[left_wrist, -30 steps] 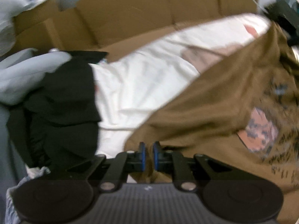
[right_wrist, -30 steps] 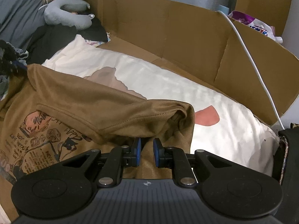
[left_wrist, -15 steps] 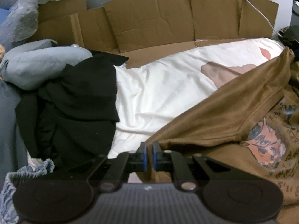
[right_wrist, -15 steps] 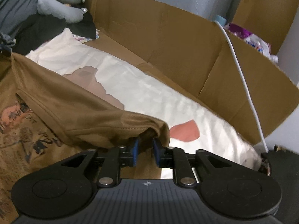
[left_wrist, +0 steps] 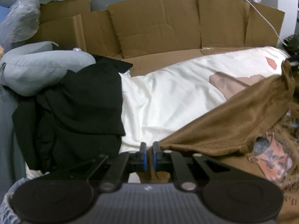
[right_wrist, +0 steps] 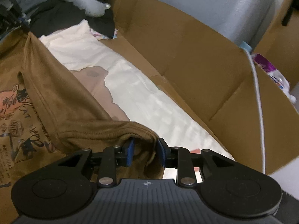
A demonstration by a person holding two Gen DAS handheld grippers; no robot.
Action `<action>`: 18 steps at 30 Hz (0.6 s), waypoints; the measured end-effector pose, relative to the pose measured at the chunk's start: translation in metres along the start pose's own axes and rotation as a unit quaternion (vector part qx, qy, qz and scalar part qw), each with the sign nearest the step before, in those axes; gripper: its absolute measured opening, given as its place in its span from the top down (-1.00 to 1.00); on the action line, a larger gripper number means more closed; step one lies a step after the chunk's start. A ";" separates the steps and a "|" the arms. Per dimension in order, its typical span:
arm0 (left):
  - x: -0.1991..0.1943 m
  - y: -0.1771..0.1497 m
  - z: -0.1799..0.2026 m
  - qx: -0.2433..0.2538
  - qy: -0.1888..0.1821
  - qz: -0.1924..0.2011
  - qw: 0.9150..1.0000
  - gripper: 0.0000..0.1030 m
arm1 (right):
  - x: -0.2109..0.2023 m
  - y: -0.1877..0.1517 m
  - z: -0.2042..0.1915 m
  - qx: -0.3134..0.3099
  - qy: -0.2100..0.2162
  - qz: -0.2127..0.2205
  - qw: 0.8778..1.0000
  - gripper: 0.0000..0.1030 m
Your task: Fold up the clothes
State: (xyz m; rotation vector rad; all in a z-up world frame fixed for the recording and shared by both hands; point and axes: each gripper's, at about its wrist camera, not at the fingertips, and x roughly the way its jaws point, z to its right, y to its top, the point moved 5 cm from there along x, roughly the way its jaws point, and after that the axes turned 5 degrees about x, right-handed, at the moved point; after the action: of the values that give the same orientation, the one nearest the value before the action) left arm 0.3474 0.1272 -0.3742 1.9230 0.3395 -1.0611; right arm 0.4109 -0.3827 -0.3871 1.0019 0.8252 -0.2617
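- Left tongs [left_wrist: 149,155]: we see the blue pads drawn nearly together, pinching an edge of the brown T-shirt [left_wrist: 233,119] between them.
- Right tongs [right_wrist: 145,153]: the pads stand apart, with a bunched fold of the brown T-shirt [right_wrist: 78,112] lying between them; we cannot confirm that either pad presses on the cloth.
- Brown T-shirt: it lies on the white sheet [left_wrist: 168,97], and its folded edge runs taut from the left tongs up and to the right in the left wrist view. A printed graphic [right_wrist: 16,112] with cats and lettering faces up.
- White sheet: it carries a pale brown patch [right_wrist: 99,85] and a small red patch [left_wrist: 271,63].
- Black garment [left_wrist: 80,112]: heaped at the left end of the sheet, overlapping its edge.
- Grey neck pillow [left_wrist: 41,67]: rests just behind the black garment, touching it.
- Cardboard wall [left_wrist: 168,20]: flattened boxes stand upright along the far side of the sheet.
- White cable [right_wrist: 258,85]: hangs over the top edge of the cardboard, down its face.
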 end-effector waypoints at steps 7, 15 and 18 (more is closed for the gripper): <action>0.010 0.006 -0.015 -0.029 0.012 0.007 0.999 0.88 | 0.039 -0.001 0.027 0.042 -0.016 -0.038 0.998 0.38; 0.035 -0.001 -0.039 -0.138 0.020 -0.007 0.990 0.89 | 0.051 -0.019 0.079 0.236 -0.006 -0.065 0.970 0.38; 0.043 -0.007 -0.040 -0.165 0.021 -0.015 0.986 0.89 | 0.038 -0.032 0.093 0.316 -0.012 -0.070 0.946 0.41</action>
State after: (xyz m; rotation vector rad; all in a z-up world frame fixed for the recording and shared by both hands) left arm 0.3908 0.1564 -0.4029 1.6491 0.5343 -0.9201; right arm 0.4655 -0.4705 -0.4093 1.5347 0.8068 -0.6887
